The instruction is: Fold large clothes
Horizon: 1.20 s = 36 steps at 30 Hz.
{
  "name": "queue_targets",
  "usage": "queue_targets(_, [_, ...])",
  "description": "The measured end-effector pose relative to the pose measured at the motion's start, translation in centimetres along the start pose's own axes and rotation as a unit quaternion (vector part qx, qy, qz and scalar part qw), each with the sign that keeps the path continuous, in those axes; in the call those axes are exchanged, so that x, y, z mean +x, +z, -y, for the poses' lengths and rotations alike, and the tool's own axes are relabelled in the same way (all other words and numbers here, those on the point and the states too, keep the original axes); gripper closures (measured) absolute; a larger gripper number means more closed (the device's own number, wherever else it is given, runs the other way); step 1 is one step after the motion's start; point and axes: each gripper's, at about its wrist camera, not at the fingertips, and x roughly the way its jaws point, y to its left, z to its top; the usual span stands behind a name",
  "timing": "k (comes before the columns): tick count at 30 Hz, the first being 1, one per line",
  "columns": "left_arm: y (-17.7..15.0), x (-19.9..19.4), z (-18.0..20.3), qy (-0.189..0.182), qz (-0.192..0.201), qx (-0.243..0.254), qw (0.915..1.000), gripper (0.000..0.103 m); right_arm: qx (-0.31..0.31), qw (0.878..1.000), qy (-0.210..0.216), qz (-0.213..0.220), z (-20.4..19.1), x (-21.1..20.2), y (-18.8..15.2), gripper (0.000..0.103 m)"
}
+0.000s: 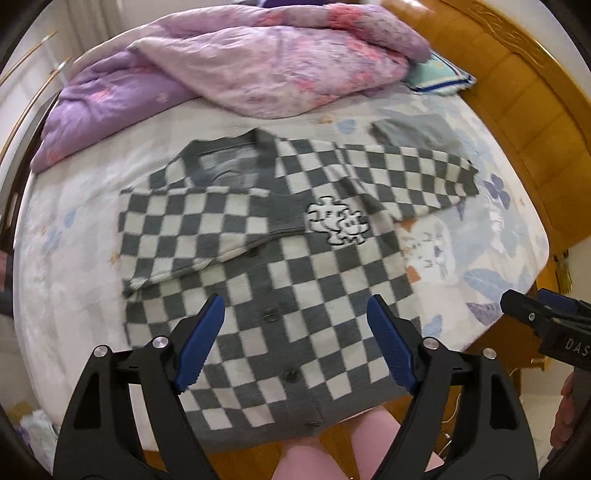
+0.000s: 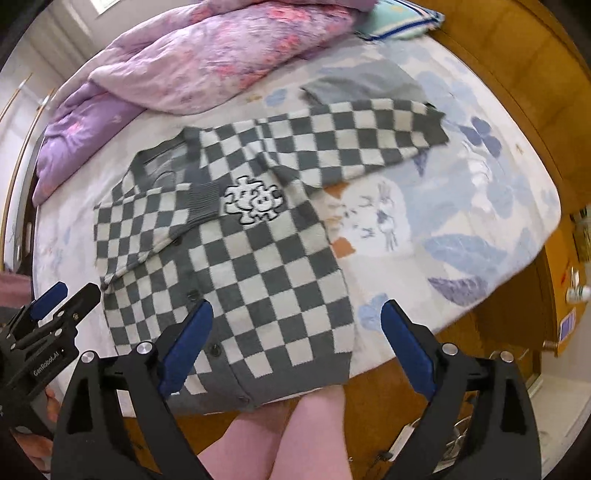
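Overhead, both wrist cameras look down on a bed (image 1: pixel 74 236) with a pale floral sheet. At the far left a purple and pink quilt (image 1: pixel 258 66) lies bunched along the head of the bed. Toward the middle, the grey and white checkered cardigan (image 1: pixel 295 295) is spread flat on the sheet, front up and buttoned, its hem hanging just over the near edge of the bed. One sleeve (image 1: pixel 192 229) is folded across the chest, its grey cuff lying just beside a white cartoon patch (image 1: pixel 338 223). The left gripper (image 1: pixel 295 325) hovers above the lower half of the cardigan with its blue fingers spread wide and nothing between them. Further right, the other sleeve (image 2: pixel 351 144) stretches out toward the wooden bed frame (image 2: pixel 517 74), with a folded grey garment (image 2: pixel 362 86) just beyond it and a pale green pillow (image 2: pixel 399 18) near the headboard. The right gripper (image 2: pixel 295 328) hangs over the cardigan's right edge and the bare sheet, likewise wide open and empty. A person's legs in pink (image 2: pixel 295 435) show below the hem.
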Motion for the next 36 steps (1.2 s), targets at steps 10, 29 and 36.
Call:
queue_targets(10, [3.0,2.8,7.8,-0.004,-0.015,0.02,0.9997,0.023,0.043,0.999,0.024,-0.003,7.9,1.2,3.7,0.014])
queue_targets(29, [11.8,16.1,14.8,0.042,-0.063,-0.043,0.9962,0.023,0.17,0.98,0.101,-0.032,27.8,16.2,17.6,0.014])
queue_targets(36, [14.9,19.1,12.9,0.078,-0.02,-0.074,0.994,0.03,0.286,0.941,0.18,0.006,34.1,23.2,22.0,0.014])
